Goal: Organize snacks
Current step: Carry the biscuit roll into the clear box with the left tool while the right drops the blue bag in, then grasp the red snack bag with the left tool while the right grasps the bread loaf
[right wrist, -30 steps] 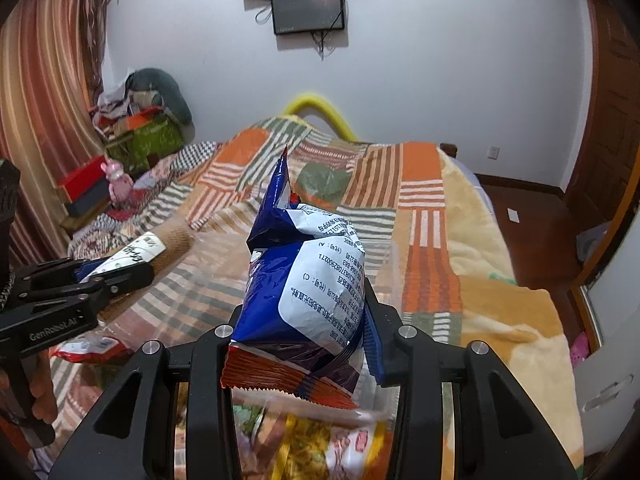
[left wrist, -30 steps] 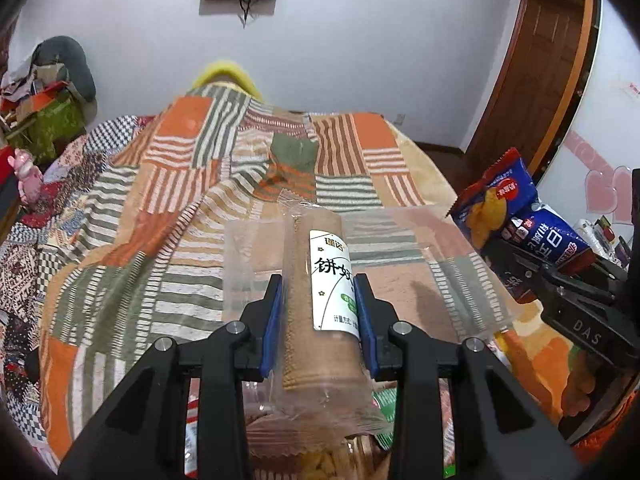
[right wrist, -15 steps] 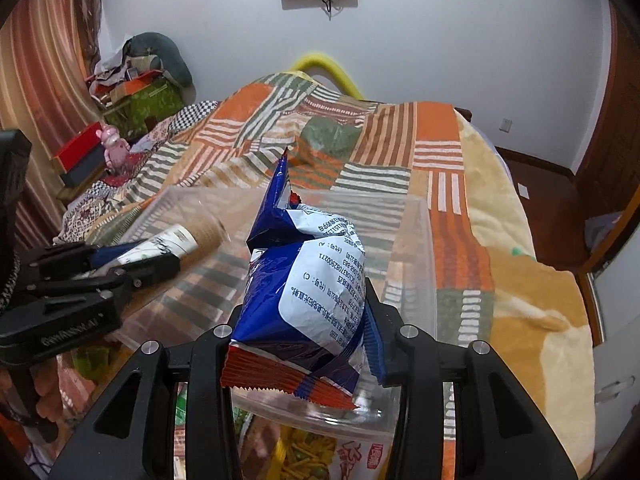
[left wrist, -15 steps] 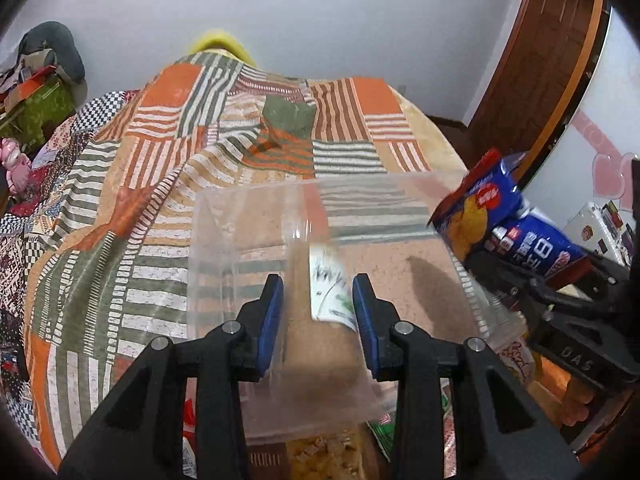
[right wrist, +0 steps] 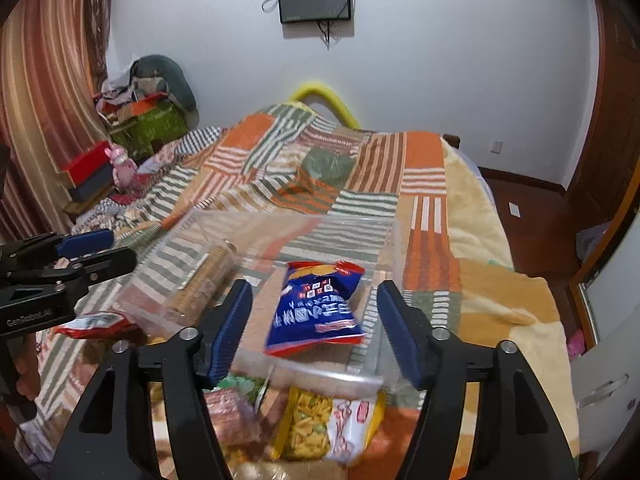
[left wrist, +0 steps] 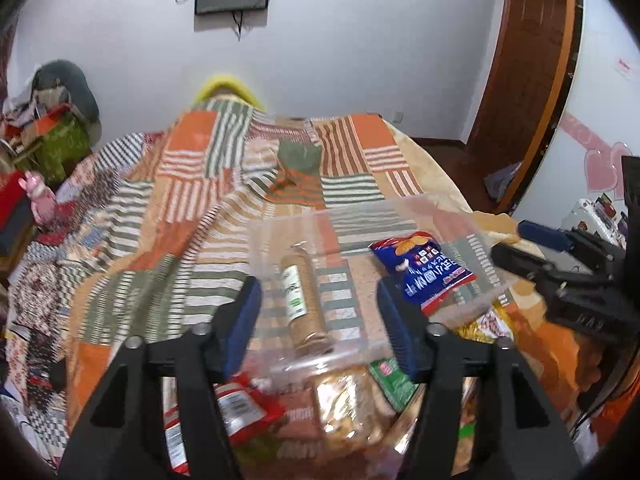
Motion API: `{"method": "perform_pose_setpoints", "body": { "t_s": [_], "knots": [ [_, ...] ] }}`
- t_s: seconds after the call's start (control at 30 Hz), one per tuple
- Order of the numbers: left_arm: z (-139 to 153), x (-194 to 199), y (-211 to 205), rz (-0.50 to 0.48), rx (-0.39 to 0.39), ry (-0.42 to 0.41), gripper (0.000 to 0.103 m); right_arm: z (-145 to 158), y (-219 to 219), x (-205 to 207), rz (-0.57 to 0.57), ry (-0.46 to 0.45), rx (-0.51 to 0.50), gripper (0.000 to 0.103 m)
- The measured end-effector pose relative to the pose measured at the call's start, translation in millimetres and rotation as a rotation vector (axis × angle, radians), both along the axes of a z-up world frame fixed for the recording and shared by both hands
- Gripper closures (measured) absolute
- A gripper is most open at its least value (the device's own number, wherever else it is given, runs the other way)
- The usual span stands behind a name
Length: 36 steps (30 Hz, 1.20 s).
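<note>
A clear plastic bin (left wrist: 352,210) sits on the patchwork bed; it also shows in the right wrist view (right wrist: 280,220). Inside it lie a brown biscuit roll (left wrist: 306,300), seen from the right too (right wrist: 206,280), and a blue chip bag (left wrist: 424,270), also in the right wrist view (right wrist: 316,312). My left gripper (left wrist: 320,320) is open and empty just above the bin's near edge. My right gripper (right wrist: 314,324) is open and empty over the blue bag. Each gripper shows in the other's view, the right one (left wrist: 560,268) and the left one (right wrist: 76,256).
Loose snack packs lie in front of the bin: a red pack (left wrist: 236,404), a clear pack of biscuits (left wrist: 348,404), a green pack (left wrist: 394,378), a yellow crisps bag (right wrist: 320,428). The bed's right edge drops to a wooden floor (right wrist: 532,216). Clutter stands left of the bed (right wrist: 140,120).
Both grippers opened and pulled back. The biscuit roll left the left gripper and the blue chip bag left the right gripper; both now lie inside the clear bin.
</note>
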<state>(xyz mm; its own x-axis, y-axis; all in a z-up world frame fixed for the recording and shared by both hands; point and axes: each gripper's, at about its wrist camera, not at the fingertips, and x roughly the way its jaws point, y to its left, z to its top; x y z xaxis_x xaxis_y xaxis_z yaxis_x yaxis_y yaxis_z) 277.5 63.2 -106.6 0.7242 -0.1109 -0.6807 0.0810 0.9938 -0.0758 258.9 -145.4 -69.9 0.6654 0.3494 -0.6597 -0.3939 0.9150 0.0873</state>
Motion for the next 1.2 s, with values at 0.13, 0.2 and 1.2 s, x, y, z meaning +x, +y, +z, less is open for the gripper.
{"method": "perform_pose_setpoints", "body": {
  "t_s": [0.13,0.2,1.2],
  "knots": [
    [1,-23,16,0.026,0.047,0.000,0.034,6,-8,-14,-0.012,-0.018,0.020,0.029],
    [-2,-34,28,0.049,0.055,0.015,0.032,7,-10,-20,-0.016,-0.023,0.016,0.029],
    [-96,-54,94,0.086,0.040,0.142,0.021,-72,-17,-74,-0.029,0.170,-0.076,0.013]
  ]
}}
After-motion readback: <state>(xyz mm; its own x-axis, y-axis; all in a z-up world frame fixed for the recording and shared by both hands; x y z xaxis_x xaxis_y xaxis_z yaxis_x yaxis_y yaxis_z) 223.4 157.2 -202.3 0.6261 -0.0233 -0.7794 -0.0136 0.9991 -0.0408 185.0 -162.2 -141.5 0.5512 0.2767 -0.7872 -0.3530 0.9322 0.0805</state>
